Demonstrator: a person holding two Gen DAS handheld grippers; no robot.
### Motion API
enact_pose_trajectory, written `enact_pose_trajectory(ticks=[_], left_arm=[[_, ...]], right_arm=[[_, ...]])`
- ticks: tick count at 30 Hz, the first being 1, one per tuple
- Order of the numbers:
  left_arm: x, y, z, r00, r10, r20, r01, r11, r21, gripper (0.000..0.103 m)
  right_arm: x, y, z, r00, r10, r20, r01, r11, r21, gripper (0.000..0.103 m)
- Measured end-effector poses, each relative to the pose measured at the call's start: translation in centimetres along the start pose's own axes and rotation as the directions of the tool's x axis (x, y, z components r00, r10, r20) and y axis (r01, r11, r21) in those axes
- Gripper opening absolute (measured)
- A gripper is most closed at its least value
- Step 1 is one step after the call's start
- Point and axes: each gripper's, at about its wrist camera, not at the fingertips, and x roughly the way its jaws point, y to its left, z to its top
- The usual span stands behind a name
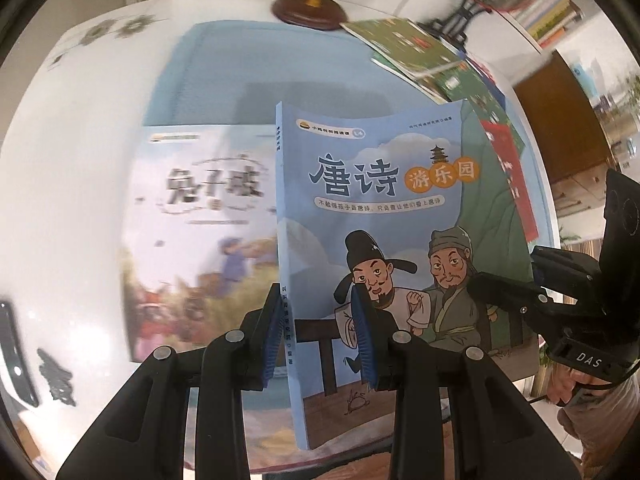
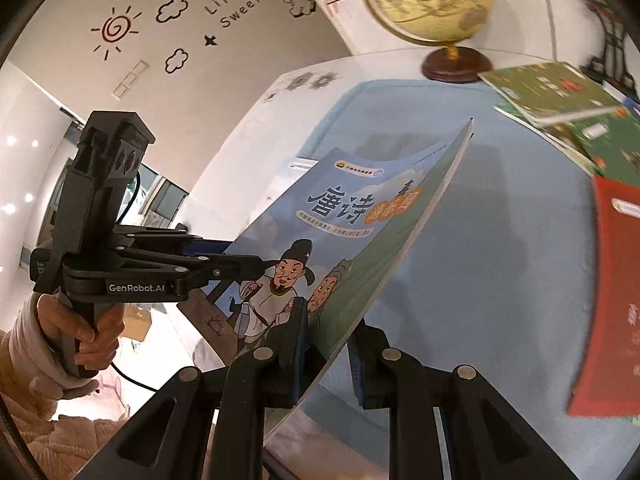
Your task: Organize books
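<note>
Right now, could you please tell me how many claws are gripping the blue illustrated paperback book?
2. The left claw clamps the blue illustrated paperback book at its spine edge; the right claw clamps the opposite, open-page edge. Nothing suggests a hidden one.

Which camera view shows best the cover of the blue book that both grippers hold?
The left wrist view: the blue book faces the camera, title and both figures readable. The right wrist view shows the same cover slanted, seen more from its edge.
</note>
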Motion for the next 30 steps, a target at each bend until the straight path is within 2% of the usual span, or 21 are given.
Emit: enact_pose_trajectory(ticks=[15,21,30], left_arm=[[-1.3,8.5,0.4,0.999,0.024,0.032,-0.020,0.990,-0.140,0.030],[-0.5,10.7,0.4,0.999,0.040,0.026,-0.034,0.981,-0.189,0.030],[0.8,12.1,0.6,0.999,0.046,0.002,-0.045,0.977,-0.207,0.030]], right_arm=[[6.4,5.3,5.0,0.998,0.032,-0.059,-0.037,0.997,-0.074,0.018],[8.8,5.8,5.6,0.996,0.038,-0.085,-0.044,0.996,-0.077,0.019],[11.1,5.2,5.9,0.992,0.044,-0.116,-0.047,0.998,-0.029,0.019]])
